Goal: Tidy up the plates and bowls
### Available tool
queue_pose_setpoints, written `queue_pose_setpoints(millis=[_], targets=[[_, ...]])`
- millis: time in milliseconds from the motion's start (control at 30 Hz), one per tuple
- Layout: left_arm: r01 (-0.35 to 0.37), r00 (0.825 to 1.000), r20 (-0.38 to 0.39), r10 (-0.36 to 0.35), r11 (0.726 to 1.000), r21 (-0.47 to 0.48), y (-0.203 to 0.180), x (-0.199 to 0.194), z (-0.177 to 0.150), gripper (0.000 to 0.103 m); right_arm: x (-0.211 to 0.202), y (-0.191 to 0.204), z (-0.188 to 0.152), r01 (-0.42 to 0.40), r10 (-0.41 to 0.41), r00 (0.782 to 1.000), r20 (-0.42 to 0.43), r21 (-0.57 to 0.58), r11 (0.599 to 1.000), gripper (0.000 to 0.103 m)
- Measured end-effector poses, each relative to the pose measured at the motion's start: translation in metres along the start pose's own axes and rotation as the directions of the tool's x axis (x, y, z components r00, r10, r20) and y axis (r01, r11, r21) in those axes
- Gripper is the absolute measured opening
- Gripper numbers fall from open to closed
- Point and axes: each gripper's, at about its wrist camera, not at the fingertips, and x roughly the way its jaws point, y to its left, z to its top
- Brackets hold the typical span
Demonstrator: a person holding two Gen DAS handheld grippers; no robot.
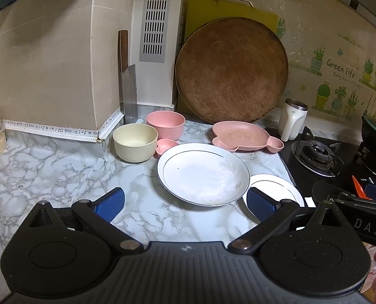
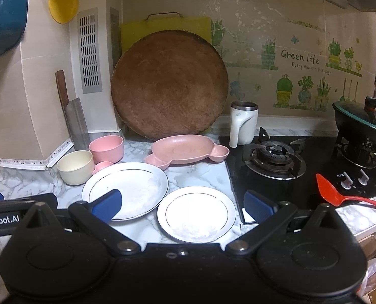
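Observation:
A large white plate [image 1: 203, 173] [image 2: 126, 190] lies on the marble counter, with a small white plate [image 1: 276, 190] [image 2: 196, 214] to its right. Behind them stand a cream bowl [image 1: 135, 141] [image 2: 75, 167], a pink bowl [image 1: 165, 124] [image 2: 107, 148], a tiny pink dish [image 1: 165, 145] [image 2: 102, 166] and a pink shaped plate [image 1: 245, 135] [image 2: 186, 150]. My left gripper [image 1: 185, 202] is open and empty, in front of the large plate. My right gripper [image 2: 183, 206] is open and empty, above the small plate.
A round wooden board [image 2: 169, 84] and a yellow board lean on the back wall. A cleaver [image 2: 72, 112] leans at the left corner. A white mug [image 2: 242, 122], gas stove [image 2: 274, 155], lidded pot [image 2: 362, 119] and red spoon [image 2: 340, 195] are to the right.

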Motion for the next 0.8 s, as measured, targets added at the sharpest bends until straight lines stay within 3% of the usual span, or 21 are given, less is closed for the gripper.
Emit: queue_pose_setpoints(millis=[433, 800], targets=[[-0.003, 1.000, -0.010, 0.003, 1.000, -0.015, 0.002, -0.004, 0.000, 0.103, 0.004, 0.000, 0.006, -0.028, 0.028, 1.000, -0.009, -0.013, 1.000, 0.103], [-0.058, 0.998, -0.027, 0.057, 0.997, -0.051, 0.002, 0.023, 0.018, 0.103, 0.043, -0.004, 0.026, -0.093, 0.092, 0.996, -0.022, -0.037, 0.995, 0.103]])
